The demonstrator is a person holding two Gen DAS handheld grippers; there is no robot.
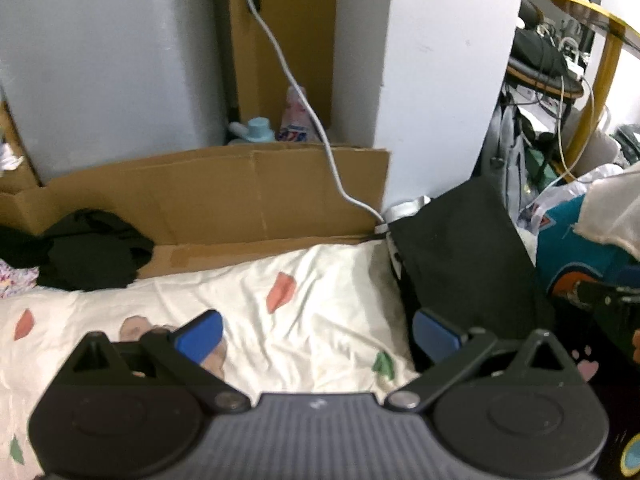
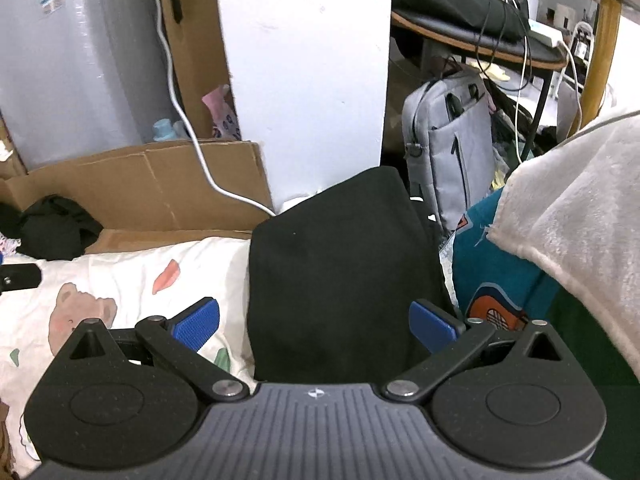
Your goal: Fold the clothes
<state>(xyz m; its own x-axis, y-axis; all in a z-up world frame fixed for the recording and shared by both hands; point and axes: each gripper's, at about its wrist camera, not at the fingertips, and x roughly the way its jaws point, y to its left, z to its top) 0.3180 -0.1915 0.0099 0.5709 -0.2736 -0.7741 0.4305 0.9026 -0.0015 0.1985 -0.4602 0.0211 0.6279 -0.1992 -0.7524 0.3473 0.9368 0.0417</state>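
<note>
Both the left gripper (image 1: 318,334) and right gripper (image 2: 314,322) gape wide, empty, above the neatly folded black cloth garment (image 2: 340,264) on the cream cartoon-print bedsheet (image 1: 320,288).

Left gripper (image 1: 318,334): black body, ribbed dark grey centre, blue pads.
Right gripper (image 2: 314,326): black body, ribbed dark grey centre, blue textured pads.
Folded garment (image 2: 340,280): plain black, between the right jaws.
Bed sheet (image 1: 312,320): cream, printed with coral and green leaf shapes and a brown bear, between the left jaws.
Crumpled garment (image 1: 92,248): black, beyond the left jaws, to their left.
Cardboard (image 1: 240,192): plain brown, beyond the left jaws.
Cable (image 1: 296,84): light grey.
Blanket (image 2: 580,208): off-white fleece, right of the right jaws.
Teal fabric (image 2: 492,276): teal with an orange print.
Laptop bag (image 2: 452,136): light grey, dark zips.
</note>
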